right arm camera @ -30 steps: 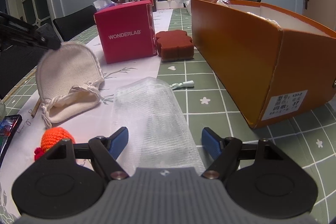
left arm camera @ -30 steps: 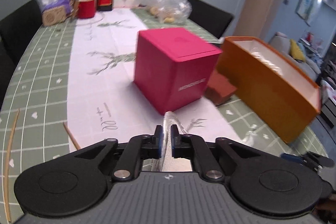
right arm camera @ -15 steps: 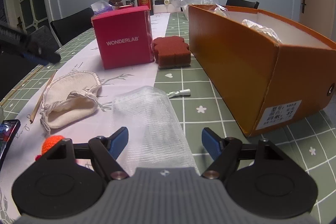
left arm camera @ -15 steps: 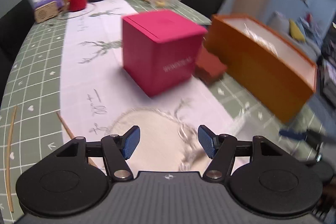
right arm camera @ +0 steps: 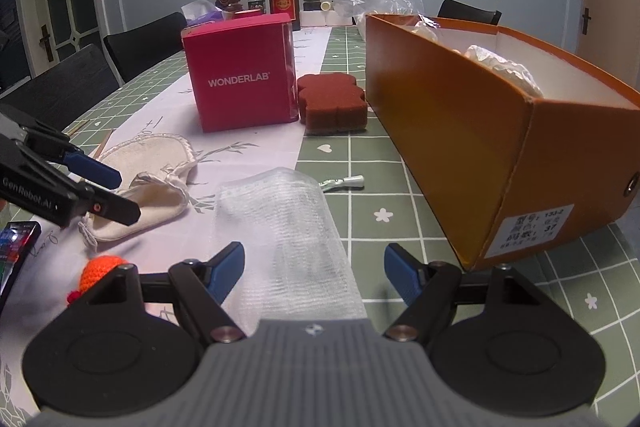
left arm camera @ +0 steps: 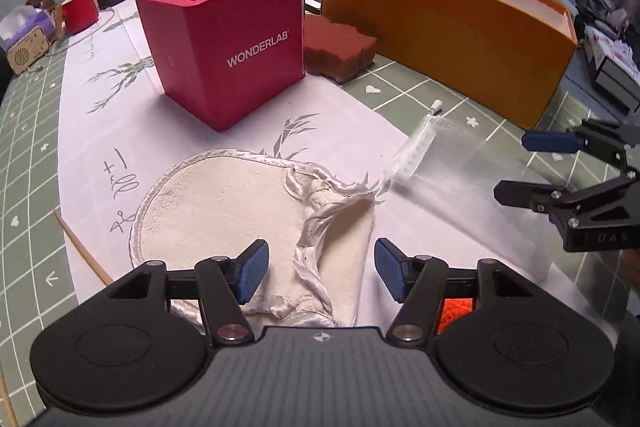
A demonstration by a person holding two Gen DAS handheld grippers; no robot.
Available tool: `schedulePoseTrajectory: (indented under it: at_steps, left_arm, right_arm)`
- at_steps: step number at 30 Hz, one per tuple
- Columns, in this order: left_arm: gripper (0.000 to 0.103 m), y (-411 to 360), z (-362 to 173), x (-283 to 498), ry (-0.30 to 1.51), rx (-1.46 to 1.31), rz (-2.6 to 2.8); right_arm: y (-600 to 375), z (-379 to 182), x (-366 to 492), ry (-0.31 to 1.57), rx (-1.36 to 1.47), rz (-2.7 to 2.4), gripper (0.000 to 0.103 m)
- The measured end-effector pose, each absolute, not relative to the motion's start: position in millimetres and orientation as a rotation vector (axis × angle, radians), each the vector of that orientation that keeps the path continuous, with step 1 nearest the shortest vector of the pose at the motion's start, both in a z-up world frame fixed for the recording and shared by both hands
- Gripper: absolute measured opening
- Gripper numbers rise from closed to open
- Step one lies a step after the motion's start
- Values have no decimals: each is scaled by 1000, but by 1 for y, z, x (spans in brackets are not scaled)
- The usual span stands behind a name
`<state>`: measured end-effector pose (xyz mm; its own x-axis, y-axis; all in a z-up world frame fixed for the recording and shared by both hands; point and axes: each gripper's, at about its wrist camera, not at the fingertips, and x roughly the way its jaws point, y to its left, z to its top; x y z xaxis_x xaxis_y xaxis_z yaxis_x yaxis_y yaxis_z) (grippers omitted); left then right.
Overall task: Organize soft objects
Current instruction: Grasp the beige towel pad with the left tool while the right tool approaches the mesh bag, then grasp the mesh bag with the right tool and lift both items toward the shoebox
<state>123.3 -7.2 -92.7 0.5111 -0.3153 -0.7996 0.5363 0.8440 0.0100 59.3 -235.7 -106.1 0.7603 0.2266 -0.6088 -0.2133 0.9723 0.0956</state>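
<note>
A cream drawstring pouch (left arm camera: 224,203) lies flat on the white table runner (left arm camera: 100,131), its satin-edged mouth crumpled toward me. My left gripper (left arm camera: 320,273) hovers just over that mouth, open, pads clear of the cloth. A clear mesh bag (right arm camera: 288,219) lies lengthwise between the open fingers of my right gripper (right arm camera: 314,275), untouched. An orange knitted ball (right arm camera: 100,269) sits at the near left. A brown sponge (right arm camera: 334,103) rests beside the orange box (right arm camera: 460,131), which holds white crumpled items. The right wrist view shows the left gripper (right arm camera: 118,193) over the pouch (right arm camera: 156,163).
A pink WONDERLAB box (right arm camera: 240,83) stands on the runner behind the pouch. A small white tube (right arm camera: 344,182) lies by the mesh bag. A phone (right arm camera: 16,247) is at the near left edge. Bottles, a red cup and a plastic bag crowd the far end.
My left gripper opened and let go of the cream pouch, which dropped flat onto the runner; the gripper then sank closer and rolled. The right gripper kept still.
</note>
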Motion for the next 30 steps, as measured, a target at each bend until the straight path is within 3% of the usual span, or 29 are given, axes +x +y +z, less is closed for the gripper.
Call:
schedulePoseTrajectory:
  at_steps: [5,7,11,14,17,20,22,24,26,30]
  left_arm:
    - [72,-13,-105,127,908,301,-491]
    - [76,-17,-107,124,885,338,-487]
    - [73,-17,-107,128,888,329,-482]
    - [55,-16,-106,131,886,316,-474]
    - [47,-17,-105,132,885,322,-475]
    - [34,-19,-104,131,885,333,-486]
    - [27,-20,-103,131,890,342,-490]
    - [16,-18,-101,132,897,332,-489]
    - [14,-16,-99,133,901,322,-484]
    - [13,-14,-92,130,881,339,-506]
  right_arm:
    - [-226,-109,68,677,-10,263,77]
    - [-220,-111,74,687,-41,275,90]
    - [-209,-117,84,708,-102,302,89]
    - [-206,-118,83,705,-117,304,78]
    - [-209,-119,82,708,-92,326,67]
    - [-211,-117,79,700,-87,330,42]
    - [-213,-116,79,698,-83,326,17]
    - [-217,-115,78,699,-75,321,7]
    - [-222,-115,78,702,-61,318,2]
    - [-233,-112,75,700,-27,312,2]
